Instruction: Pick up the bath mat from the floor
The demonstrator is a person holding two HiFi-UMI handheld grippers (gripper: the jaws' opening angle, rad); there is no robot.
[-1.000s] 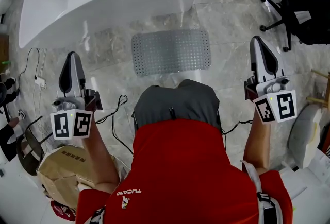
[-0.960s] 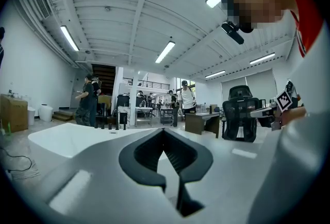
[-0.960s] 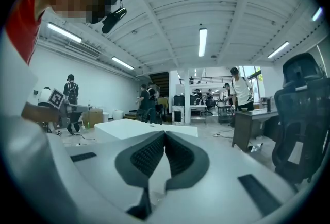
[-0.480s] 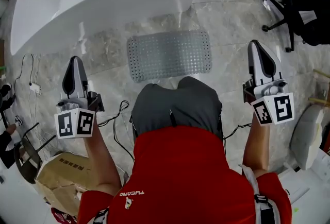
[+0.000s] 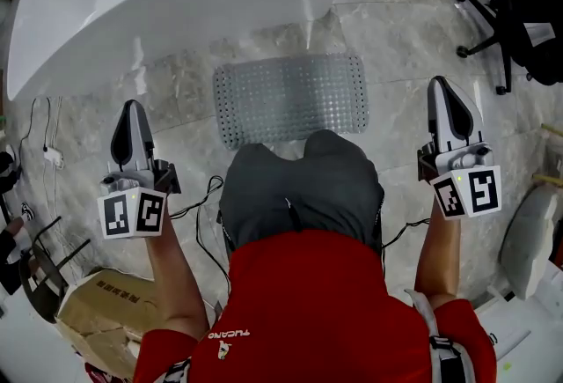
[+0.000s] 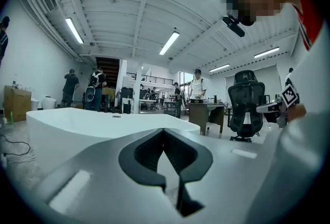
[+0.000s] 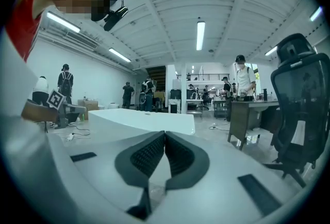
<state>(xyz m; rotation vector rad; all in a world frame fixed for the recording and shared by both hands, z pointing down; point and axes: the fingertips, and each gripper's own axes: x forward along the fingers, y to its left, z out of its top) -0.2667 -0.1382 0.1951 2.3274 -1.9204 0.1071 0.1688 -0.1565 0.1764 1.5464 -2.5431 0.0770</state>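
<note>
1. Bath mat (image 5: 290, 98): grey and studded, it lies flat on the marble floor (image 5: 396, 29) between the white bathtub (image 5: 176, 11) and the person's knees (image 5: 299, 187). Its long side runs along the tub, and nothing touches it.
2. Left gripper (image 5: 132, 108): the jaws are closed tip to tip with nothing between them. It sits left of the mat, well apart from it.
3. Right gripper (image 5: 442, 86): the jaws are likewise closed and empty. It sits right of the mat, near its short edge but clear of it.
4. Step in hand (judged): the approach. Both pairs of jaws must open and the tips tilt down toward the floor before contact.
5. Grip (judged): a flat, limp mat offers only its edges. Slide 1 jaw under each of the 2 short ends, close, then raise both ends evenly so the middle does not fold.
6. Risk (judged): if the mat clings to the floor, peel it from a corner. The near corners keep the grippers clear of the tub wall.
</note>
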